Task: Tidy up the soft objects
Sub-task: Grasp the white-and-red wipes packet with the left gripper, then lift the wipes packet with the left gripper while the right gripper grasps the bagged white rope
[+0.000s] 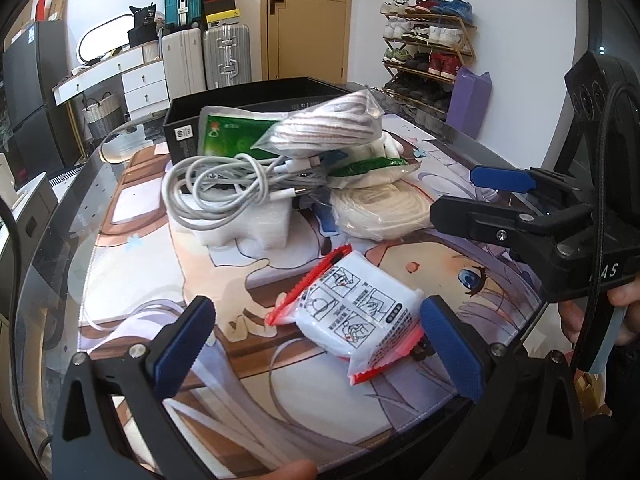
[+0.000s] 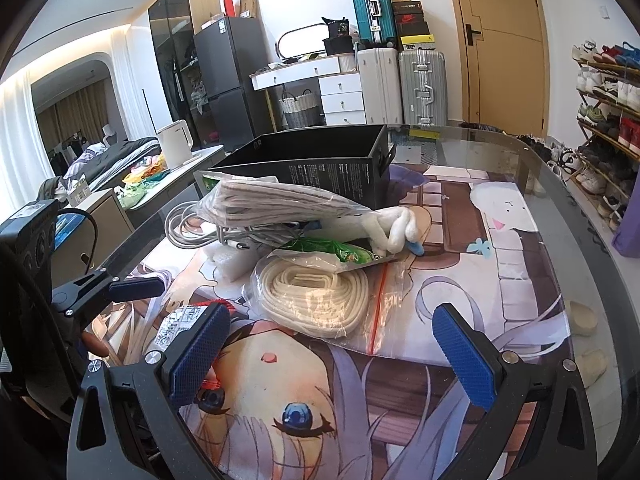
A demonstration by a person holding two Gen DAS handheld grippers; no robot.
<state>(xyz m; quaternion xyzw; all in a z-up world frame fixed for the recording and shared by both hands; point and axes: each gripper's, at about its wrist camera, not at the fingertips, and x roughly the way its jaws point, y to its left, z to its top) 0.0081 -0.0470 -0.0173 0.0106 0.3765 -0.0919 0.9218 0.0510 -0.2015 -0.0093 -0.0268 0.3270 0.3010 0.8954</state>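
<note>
The left tool (image 1: 316, 344) stands wide, its blue pads on either side of a white sachet with red zigzag edges (image 1: 356, 312) that lies flat on the printed mat (image 1: 132, 264) near the table's near edge; the right pad is just beside the sachet's corner, and whether it touches cannot be told. The right tool (image 2: 332, 354) is also spread wide and holds nothing, hovering over the mat with a clear zip bag of coiled cream cord (image 2: 316, 300) just beyond its fingertips. That bag lies toward the middle of the mat. Behind it sits a heap: a green foil packet (image 2: 328, 254), a white plush toy (image 2: 394, 226), a clear bag of folded striped cloth (image 1: 332, 124) on top, and grey-white charging cables (image 1: 224, 188) draped over a white foam block (image 1: 248, 224). A second green packet (image 1: 232, 136) leans against the open black box (image 2: 332, 164) at the mat's far edge. The glass table (image 2: 500, 148) shows bare beyond the mat on the far side.
</note>
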